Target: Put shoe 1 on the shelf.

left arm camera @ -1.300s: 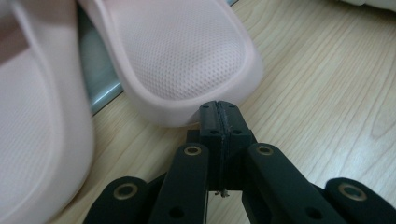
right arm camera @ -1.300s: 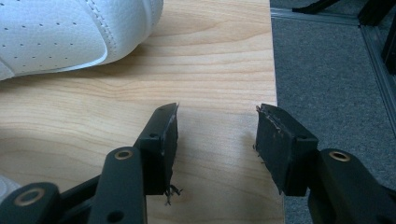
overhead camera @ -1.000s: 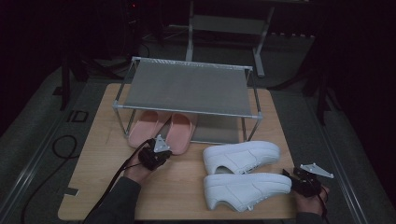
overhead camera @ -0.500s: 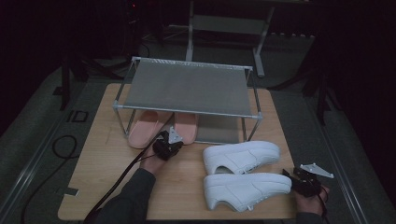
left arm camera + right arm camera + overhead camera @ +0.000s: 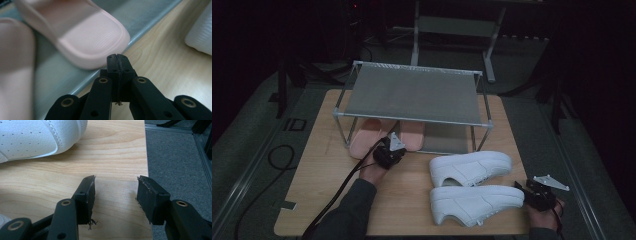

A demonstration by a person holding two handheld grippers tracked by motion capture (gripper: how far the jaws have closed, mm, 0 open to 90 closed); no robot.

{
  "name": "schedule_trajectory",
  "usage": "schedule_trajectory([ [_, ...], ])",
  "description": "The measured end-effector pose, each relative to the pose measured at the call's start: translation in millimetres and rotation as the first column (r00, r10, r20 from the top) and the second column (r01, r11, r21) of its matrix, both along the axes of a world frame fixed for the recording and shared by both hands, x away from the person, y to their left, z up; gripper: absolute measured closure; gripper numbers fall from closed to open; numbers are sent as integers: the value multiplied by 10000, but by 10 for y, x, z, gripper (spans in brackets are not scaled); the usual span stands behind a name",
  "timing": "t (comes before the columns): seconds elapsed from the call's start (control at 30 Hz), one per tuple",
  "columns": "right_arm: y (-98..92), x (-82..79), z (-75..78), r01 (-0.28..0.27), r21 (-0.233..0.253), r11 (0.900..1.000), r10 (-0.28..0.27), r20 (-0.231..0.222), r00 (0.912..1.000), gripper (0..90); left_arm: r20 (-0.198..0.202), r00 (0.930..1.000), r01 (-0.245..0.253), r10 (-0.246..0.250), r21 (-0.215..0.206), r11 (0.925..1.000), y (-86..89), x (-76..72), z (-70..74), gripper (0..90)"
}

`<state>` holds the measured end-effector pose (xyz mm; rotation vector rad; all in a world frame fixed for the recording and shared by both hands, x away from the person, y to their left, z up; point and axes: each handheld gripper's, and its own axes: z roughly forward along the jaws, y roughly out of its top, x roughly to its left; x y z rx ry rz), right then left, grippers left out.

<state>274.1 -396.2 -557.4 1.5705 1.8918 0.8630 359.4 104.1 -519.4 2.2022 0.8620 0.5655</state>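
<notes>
Your left gripper (image 5: 117,62) has its jaws pressed flat together with nothing between them, the tips just short of the rounded end of the right pink slipper (image 5: 82,35). That slipper lies on the grey bottom shelf (image 5: 147,22) of the rack (image 5: 412,92), its end reaching the shelf's front edge; the second pink slipper (image 5: 13,65) lies beside it, blurred at the left of the left gripper view. From above, your left gripper (image 5: 390,150) sits at the rack's front edge, touching or just short of the slippers, between the pair.

Your right gripper (image 5: 116,195) has its jaws spread wide, holding nothing, over bare wood at the table (image 5: 75,165) edge. It is well away from the rack, toward you and to the right. The near white sneaker (image 5: 477,202) lies just beside it, one end almost at the jaws. The far white sneaker (image 5: 469,167) lies between that one and the rack's front right leg.
</notes>
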Motion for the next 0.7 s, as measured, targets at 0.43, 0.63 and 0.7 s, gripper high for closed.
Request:
schedule_trajectory([
  [0.43, 1, -1, 0, 6, -9, 10000, -6, -4, 10000, 476, 77, 9753, -2206, 2205, 22, 9754, 1041, -388, 156, 900],
  [0.63, 2, -1, 0, 8, -10, 10000, -8, -3, 10000, 477, -240, 9514, -3067, 3071, 180, 9516, 1373, -517, 56, 900],
  [0.7, 2, -1, 1, 8, -16, 10000, -8, -6, 10000, 477, -405, 9416, -3341, 3344, 139, 9424, 1461, -532, 12, 900],
])
